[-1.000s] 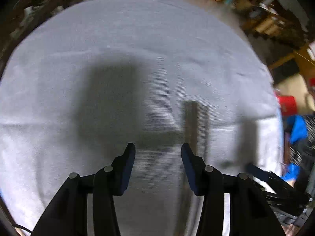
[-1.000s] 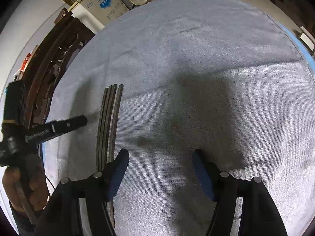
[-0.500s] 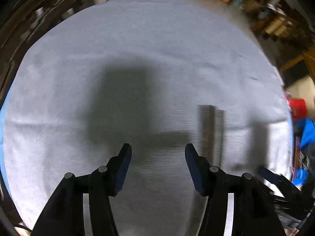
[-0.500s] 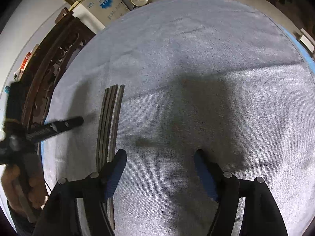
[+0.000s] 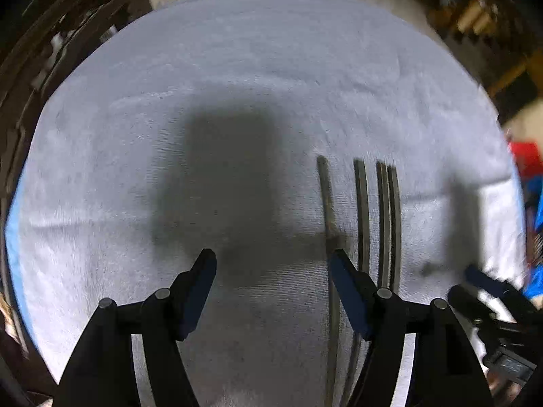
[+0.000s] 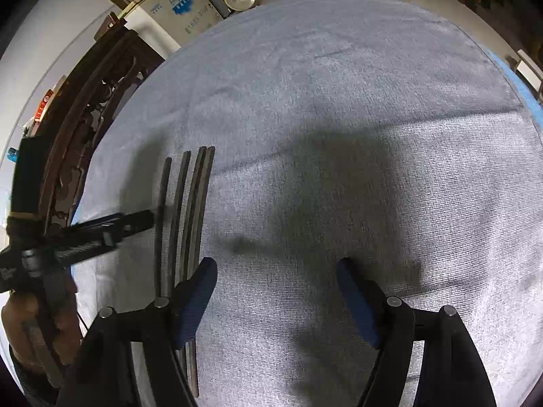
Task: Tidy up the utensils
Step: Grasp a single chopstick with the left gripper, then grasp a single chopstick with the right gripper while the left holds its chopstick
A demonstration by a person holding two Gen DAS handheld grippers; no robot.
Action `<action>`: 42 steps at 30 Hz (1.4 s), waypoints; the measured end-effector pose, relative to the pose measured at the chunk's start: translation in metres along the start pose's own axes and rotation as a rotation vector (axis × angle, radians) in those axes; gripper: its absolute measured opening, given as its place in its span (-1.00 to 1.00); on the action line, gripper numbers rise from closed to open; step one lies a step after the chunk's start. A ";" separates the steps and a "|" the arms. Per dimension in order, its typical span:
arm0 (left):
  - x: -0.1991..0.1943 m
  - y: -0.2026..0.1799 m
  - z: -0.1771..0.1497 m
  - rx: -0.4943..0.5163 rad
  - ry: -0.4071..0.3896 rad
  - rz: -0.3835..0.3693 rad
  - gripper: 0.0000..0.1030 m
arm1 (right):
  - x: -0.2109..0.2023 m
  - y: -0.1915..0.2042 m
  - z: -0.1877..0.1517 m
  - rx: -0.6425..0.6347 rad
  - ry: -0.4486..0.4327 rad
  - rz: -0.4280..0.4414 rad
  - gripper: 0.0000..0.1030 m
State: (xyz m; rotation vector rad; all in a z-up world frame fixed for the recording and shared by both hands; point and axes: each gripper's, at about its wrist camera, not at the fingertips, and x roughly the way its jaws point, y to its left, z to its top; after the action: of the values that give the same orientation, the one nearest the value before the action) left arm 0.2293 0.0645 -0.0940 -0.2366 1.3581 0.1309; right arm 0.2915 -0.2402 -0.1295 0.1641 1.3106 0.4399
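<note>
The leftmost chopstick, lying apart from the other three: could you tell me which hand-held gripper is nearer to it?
Left. The left hand-held gripper, jaws opening and empty, has one fingertip right beside the leftmost chopstick. The right hand-held gripper sits past the other three chopsticks.

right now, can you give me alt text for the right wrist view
Four dark chopsticks lie side by side on a grey cloth, left of the empty, open right gripper. At far left a hand holds the left gripper, its tips by the outermost stick; its jaws are opening. A dark wooden chair stands beyond the cloth.
</note>
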 end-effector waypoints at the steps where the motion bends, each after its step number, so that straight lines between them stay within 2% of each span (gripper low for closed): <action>1: -0.007 0.010 -0.002 -0.010 -0.007 -0.015 0.36 | 0.000 0.001 0.000 -0.001 0.002 0.000 0.49; 6: -0.007 -0.004 0.003 -0.012 0.025 -0.045 0.36 | 0.001 0.006 0.002 -0.004 0.008 0.002 0.49; 7: 0.005 -0.004 0.022 -0.016 0.030 -0.055 0.36 | 0.002 0.007 0.003 -0.006 0.010 0.004 0.49; 8: 0.008 -0.011 0.025 -0.018 0.034 -0.058 0.36 | 0.002 0.008 0.002 -0.008 0.010 0.004 0.49; 9: 0.007 -0.014 0.024 -0.021 0.036 -0.055 0.31 | 0.002 0.011 0.003 -0.016 0.012 0.005 0.49; 10: 0.006 -0.007 0.017 -0.021 0.035 -0.058 0.14 | 0.002 0.012 0.004 -0.021 0.014 0.007 0.49; 13: 0.014 -0.045 0.023 0.006 0.042 -0.054 -0.20 | 0.003 0.023 0.013 -0.034 0.016 0.029 0.45; 15: 0.020 -0.061 0.027 0.040 0.055 -0.034 -0.33 | 0.007 0.033 0.020 -0.049 0.034 0.038 0.31; 17: 0.020 -0.070 0.034 0.062 0.047 -0.004 -0.34 | 0.013 0.038 0.026 -0.042 0.054 0.041 0.15; 19: 0.020 -0.070 0.033 0.057 0.048 0.016 -0.47 | 0.018 0.044 0.030 -0.042 0.065 0.030 0.12; 22: 0.028 -0.081 0.039 0.051 0.058 0.024 -0.50 | 0.029 0.054 0.034 -0.044 0.101 0.018 0.08; 25: 0.033 -0.085 0.049 -0.006 0.089 -0.032 -0.52 | 0.035 0.057 0.035 -0.037 0.108 0.017 0.04; 30: 0.034 -0.106 0.060 0.010 0.089 0.008 -0.50 | 0.035 0.054 0.031 -0.022 0.099 0.022 0.02; 32: 0.045 -0.111 0.067 0.024 0.095 0.018 -0.39 | 0.033 0.051 0.029 -0.016 0.098 0.026 0.02; 34: 0.057 -0.110 0.074 0.039 0.098 0.032 -0.36 | 0.032 0.047 0.026 -0.011 0.100 0.033 0.02; 35: 0.058 -0.112 0.075 0.043 0.101 0.041 -0.39 | 0.031 0.045 0.025 -0.010 0.099 0.034 0.02; 37: 0.060 -0.111 0.077 0.051 0.114 0.069 -0.86 | 0.027 0.040 0.026 -0.005 0.102 0.035 0.02; 39: 0.064 -0.103 0.078 0.022 0.157 0.012 -0.90 | 0.025 0.037 0.026 -0.005 0.103 0.030 0.02; 42: 0.062 -0.092 0.078 0.017 0.202 0.006 -0.90 | 0.027 0.038 0.030 -0.003 0.115 0.021 0.02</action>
State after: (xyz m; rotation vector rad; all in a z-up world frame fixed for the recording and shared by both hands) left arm 0.3373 -0.0081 -0.1311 -0.2367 1.5601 0.1022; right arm 0.3170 -0.1915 -0.1324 0.1513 1.4215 0.4746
